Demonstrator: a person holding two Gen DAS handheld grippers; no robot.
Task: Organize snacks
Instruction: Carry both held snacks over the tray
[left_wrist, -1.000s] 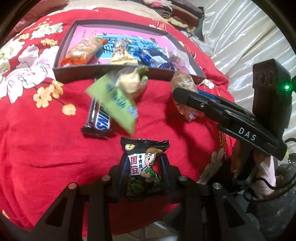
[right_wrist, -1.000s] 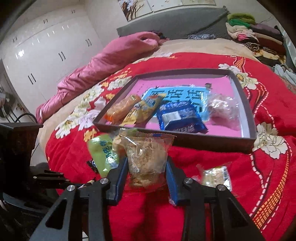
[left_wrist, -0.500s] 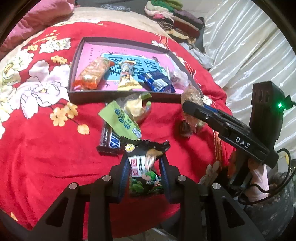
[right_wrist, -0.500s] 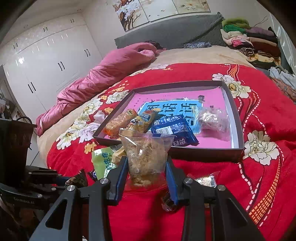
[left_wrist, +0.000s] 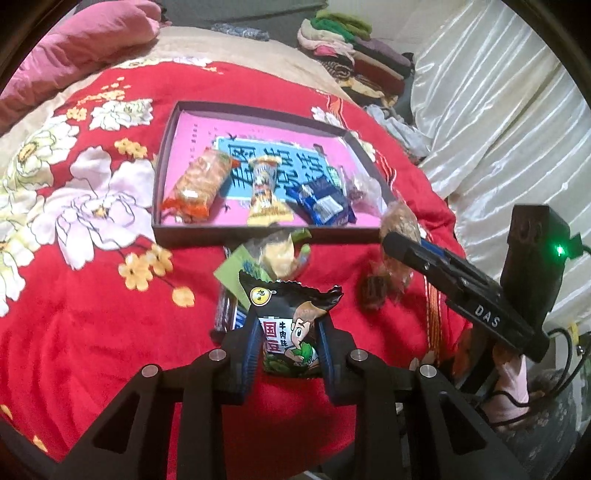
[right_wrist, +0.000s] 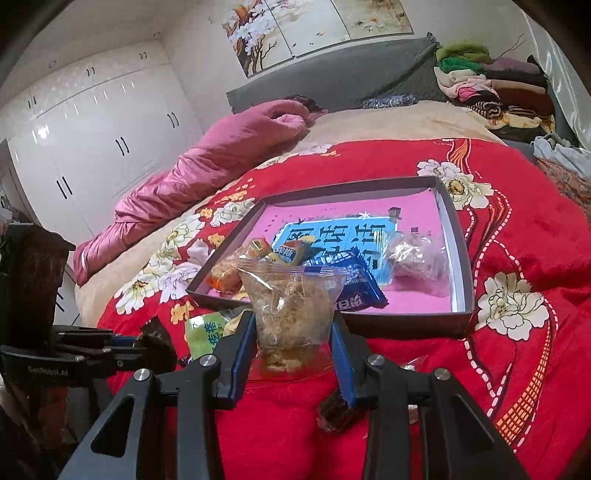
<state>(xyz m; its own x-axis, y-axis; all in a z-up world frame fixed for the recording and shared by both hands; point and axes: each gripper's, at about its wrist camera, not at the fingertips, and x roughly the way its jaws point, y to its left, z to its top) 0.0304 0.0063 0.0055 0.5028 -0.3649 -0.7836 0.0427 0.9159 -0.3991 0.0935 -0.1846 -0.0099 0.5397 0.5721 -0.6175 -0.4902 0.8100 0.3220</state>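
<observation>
Your left gripper (left_wrist: 288, 349) pinches the black bean packet (left_wrist: 290, 332); your right gripper (right_wrist: 295, 354) clamps the clear bag (right_wrist: 291, 306), both lifted for carrying to the tray (right_wrist: 463, 251) ahead.

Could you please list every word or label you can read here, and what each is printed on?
"DAS": right gripper, on its side.
"国豆", "牛肉味": black snack packet, held in left gripper.
Large characters on tray floor: partly covered, unreadable.
Green packet and blue packet: blurred.
</observation>
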